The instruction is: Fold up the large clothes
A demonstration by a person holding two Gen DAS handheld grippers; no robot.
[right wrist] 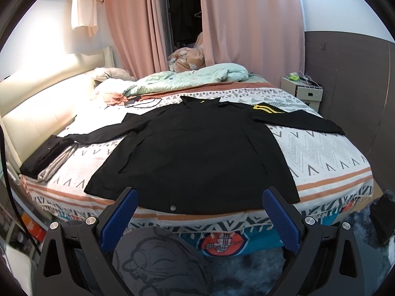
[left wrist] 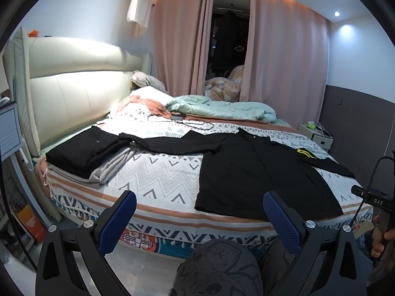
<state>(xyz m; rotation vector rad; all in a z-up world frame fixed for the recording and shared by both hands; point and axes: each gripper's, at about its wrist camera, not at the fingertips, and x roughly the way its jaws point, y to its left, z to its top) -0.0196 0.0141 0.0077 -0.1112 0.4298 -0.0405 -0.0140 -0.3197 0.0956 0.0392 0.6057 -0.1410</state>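
A large black long-sleeved jacket [left wrist: 246, 172] lies spread flat on the bed, sleeves stretched out to both sides, a yellow patch [left wrist: 306, 153] on its right shoulder. In the right wrist view the jacket [right wrist: 197, 157] fills the middle, hem toward me. My left gripper [left wrist: 198, 204] is open and empty, held off the bed's near edge, left of the jacket's hem. My right gripper [right wrist: 198, 203] is open and empty, just short of the hem's middle. The right gripper's body also shows at the left wrist view's right edge [left wrist: 372, 197].
A stack of folded black and grey clothes [left wrist: 84, 153] sits at the bed's left end by the headboard [left wrist: 74, 93]. A mint duvet [left wrist: 222, 108], a charger and cable [left wrist: 177, 118] lie at the back. A white nightstand [right wrist: 301, 91] stands right. My knee [left wrist: 217, 266] is below.
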